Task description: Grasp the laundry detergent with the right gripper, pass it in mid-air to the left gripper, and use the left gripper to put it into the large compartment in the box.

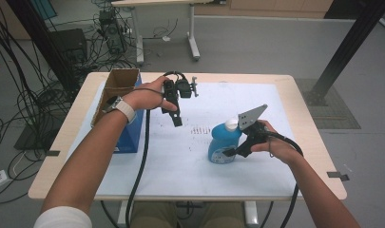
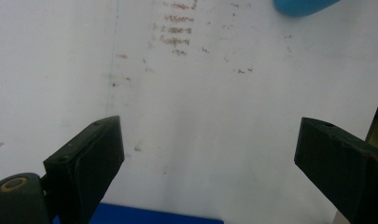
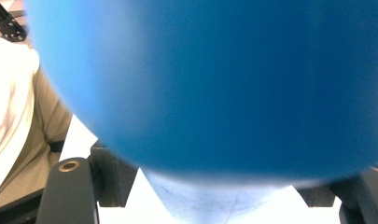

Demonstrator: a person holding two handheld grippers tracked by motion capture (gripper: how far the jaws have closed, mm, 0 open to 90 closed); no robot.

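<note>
A blue bottle (image 1: 223, 142) with a white cap stands upright on the white sheet (image 1: 180, 166), right of the middle. My right gripper (image 1: 229, 153) reaches in from the right at the bottle's lower half, one jaw on each side of it. In the right gripper view the bottle (image 3: 214, 84) bulges between the jaws of the right gripper (image 3: 214, 186), and slim gaps show beside its narrower part. My left gripper (image 1: 176, 118) hangs above the sheet, left of the bottle, pointing down, open and holding nothing. The left gripper view has the left gripper (image 2: 207, 154) wide apart over bare sheet, with the bottle (image 2: 303, 5) at the top edge.
An open cardboard box (image 1: 116, 88) with blue sides (image 1: 128, 137) stands at the table's left edge, close to the left forearm. Faint red marks (image 1: 199, 129) lie on the sheet between the grippers. Cables trail off the front edge. A desk and cables stand on the floor behind.
</note>
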